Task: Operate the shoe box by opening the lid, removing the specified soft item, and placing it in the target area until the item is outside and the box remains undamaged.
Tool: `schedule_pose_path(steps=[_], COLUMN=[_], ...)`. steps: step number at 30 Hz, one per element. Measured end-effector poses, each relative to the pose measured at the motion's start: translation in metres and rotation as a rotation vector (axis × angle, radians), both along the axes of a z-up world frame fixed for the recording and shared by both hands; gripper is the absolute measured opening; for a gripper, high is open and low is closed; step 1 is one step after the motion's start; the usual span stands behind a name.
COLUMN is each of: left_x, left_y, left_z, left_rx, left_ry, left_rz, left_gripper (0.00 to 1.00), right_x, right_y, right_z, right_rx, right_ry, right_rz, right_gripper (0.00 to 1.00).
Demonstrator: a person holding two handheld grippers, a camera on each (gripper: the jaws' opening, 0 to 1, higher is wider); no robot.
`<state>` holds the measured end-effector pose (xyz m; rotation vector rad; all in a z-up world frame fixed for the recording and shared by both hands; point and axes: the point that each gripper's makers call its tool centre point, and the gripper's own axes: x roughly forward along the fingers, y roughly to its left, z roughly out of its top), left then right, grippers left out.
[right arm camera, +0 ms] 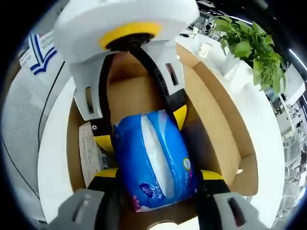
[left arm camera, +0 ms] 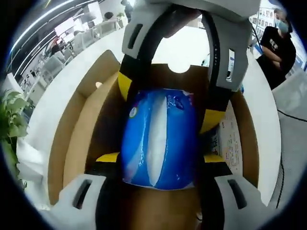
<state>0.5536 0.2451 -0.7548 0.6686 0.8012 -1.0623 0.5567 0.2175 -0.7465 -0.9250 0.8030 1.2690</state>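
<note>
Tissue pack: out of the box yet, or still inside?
Still inside. The blue tissue pack sits between the walls of the open cardboard shoe box, with the left gripper and right gripper closed on it from opposite ends.

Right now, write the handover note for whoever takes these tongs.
Left tongs: jaws either side of the blue tissue pack, at one end.
Right tongs: jaws flank the pack's other end; firm grip uncertain on both.
Pack sits inside the open shoe box; a paper sheet lies beside it.
Done: lid open.
Left: lift pack out, set it on the white table.
</note>
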Motion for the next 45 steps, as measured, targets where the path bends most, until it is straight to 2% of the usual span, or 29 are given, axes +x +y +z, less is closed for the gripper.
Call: schedule_pose_path(steps=[3,9,12,17,22,26,34,45], left_x=[-0.003,-0.008,-0.011,-0.002,-0.003,0.001,-0.004,-0.003], left_y=[0.003,0.011,0.013,0.007,0.001,0.001,0.001,-0.001], left_z=[0.000,0.000,0.002,0.012,-0.006,-0.014,-0.014,-0.017], left_rx=[0.006,0.009,0.015,-0.026,0.004,0.003,-0.014,-0.030], left_ry=[-0.019,-0.017,-0.026,-0.049,-0.005,-0.001,0.005,-0.036], left_rz=[-0.030,-0.062,-0.080,-0.075,-0.117,-0.110,-0.126,-0.147], left_gripper=[0.61,0.59,0.59,0.64,0.67,0.67,0.67,0.64], right_x=[-0.001,-0.003,-0.007,-0.009,-0.009,-0.009,-0.010,-0.008], right_y=[0.001,0.004,0.008,0.013,0.015,0.014,0.014,0.012], right_z=[-0.001,-0.002,-0.004,-0.011,-0.016,-0.016,-0.031,-0.036], right_rx=[0.004,0.019,0.012,-0.024,-0.048,-0.046,-0.104,-0.110], right_ry=[-0.002,0.016,0.013,0.012,0.019,0.021,-0.010,-0.001], right_rz=[0.012,0.023,0.057,0.110,0.127,0.136,0.192,0.194], right_gripper=[0.59,0.61,0.62,0.62,0.63,0.63,0.62,0.62])
